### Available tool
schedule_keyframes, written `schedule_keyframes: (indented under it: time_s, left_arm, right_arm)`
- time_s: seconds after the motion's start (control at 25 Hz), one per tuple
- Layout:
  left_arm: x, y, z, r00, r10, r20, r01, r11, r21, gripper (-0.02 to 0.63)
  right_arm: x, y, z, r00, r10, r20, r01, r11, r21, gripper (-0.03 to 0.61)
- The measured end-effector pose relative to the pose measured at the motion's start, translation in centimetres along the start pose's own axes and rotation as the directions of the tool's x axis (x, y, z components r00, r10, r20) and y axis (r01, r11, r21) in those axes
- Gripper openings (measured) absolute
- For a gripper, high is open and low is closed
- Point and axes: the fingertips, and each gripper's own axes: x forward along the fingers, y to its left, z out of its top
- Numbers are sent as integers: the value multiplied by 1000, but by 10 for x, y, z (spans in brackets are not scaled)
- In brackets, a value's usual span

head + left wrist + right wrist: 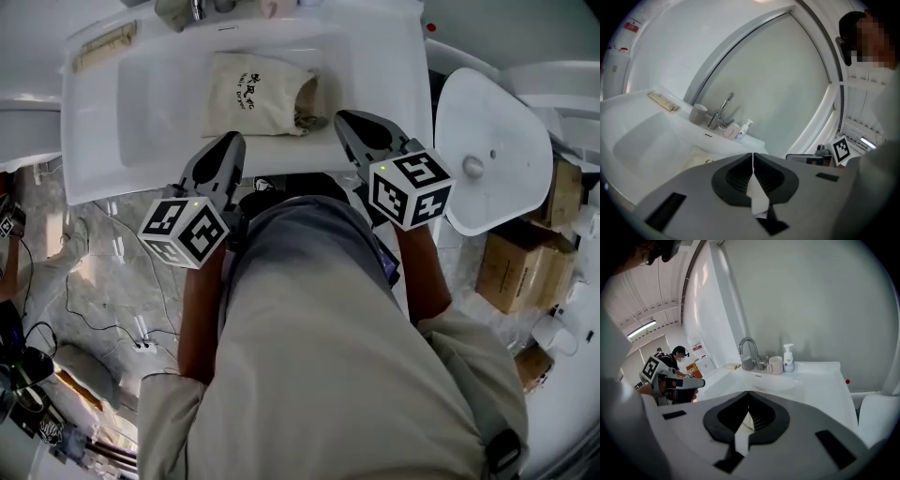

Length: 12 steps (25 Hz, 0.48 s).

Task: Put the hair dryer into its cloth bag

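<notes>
A cream cloth bag (255, 92) with dark print lies bulging in the white sink basin (159, 131). Its mouth (309, 101) faces right and shows a dark shape inside. I see no hair dryer elsewhere. My left gripper (229, 141) hovers over the sink's front rim, just below the bag's left part, shut with nothing between its jaws. My right gripper (345, 120) is off the bag's right end near its mouth, also shut and empty. In the left gripper view the jaws (753, 154) meet above a strip of the bag (699, 160). The right gripper view shows its jaws (749, 392) meeting too.
A faucet (723, 108), a grey cup (698, 113), a pink-white mug (776, 364) and a soap bottle (788, 358) stand at the sink's back. A pale flat item (105, 47) lies back left. A raised toilet lid (492, 150) and cardboard boxes (520, 267) are right; cables cross the floor at left.
</notes>
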Motion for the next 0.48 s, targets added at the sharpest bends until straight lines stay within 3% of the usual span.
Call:
schedule_keyframes:
  time_s: [0.48]
  left_arm:
    - [-19,-9,29,996,39,81,-43,998,53,14]
  right_arm:
    - [-5,35,16,999,39,27,-37,995,-91,9]
